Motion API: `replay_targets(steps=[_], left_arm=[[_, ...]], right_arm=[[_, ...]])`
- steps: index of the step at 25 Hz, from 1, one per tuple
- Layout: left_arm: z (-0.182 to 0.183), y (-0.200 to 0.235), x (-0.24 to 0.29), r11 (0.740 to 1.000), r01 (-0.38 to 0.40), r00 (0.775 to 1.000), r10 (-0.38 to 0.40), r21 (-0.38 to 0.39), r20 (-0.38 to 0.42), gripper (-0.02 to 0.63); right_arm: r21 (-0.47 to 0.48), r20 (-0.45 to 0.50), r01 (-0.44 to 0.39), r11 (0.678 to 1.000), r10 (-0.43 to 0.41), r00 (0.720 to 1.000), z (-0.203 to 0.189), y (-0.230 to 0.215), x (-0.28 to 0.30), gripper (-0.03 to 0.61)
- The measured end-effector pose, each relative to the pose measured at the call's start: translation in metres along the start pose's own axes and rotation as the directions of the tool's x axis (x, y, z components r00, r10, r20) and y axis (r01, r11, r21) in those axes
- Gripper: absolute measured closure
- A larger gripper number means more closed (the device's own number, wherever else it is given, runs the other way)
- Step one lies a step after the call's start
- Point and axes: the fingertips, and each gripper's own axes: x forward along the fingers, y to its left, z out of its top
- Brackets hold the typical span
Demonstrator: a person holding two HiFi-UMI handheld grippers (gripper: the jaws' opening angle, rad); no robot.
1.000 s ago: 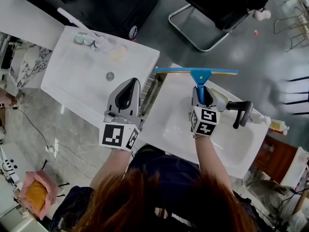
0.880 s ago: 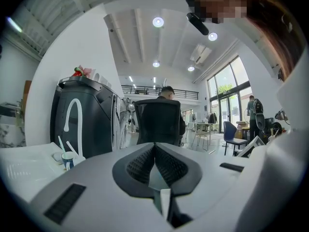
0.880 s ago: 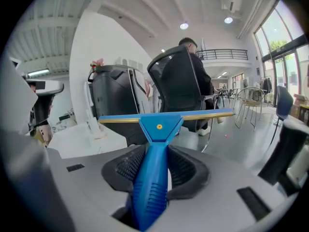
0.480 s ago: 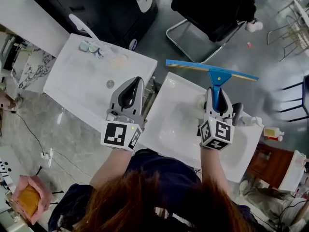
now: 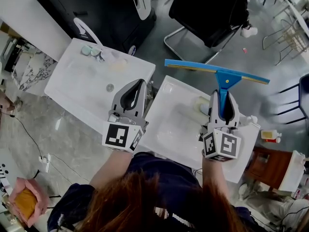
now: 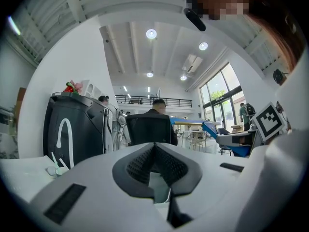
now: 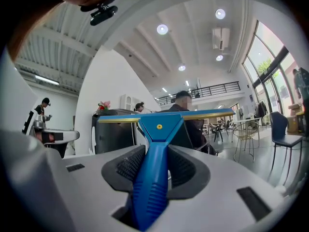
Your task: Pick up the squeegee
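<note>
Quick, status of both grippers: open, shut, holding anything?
Left gripper: shut, nothing between its jaws.
Right gripper: shut on the handle of the blue squeegee.

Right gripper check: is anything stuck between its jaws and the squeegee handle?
Nothing visible. The right gripper has its jaws closed straight on the handle of the squeegee, with no other thing between them. The blade sticks out ahead, touching nothing, above the sink.
</note>
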Motion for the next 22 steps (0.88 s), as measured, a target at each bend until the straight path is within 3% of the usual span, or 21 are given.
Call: replay_targets(steps=[22], left_arm=[[0.008,-0.016,-0.006,1.0,0.016,1.0,-0.016,0.013,0.008,0.594]], right_arm=[[-0.012,0.033,-0.038,0.999,0.038,0.999,0.017,0.008,-0.021,0.42]])
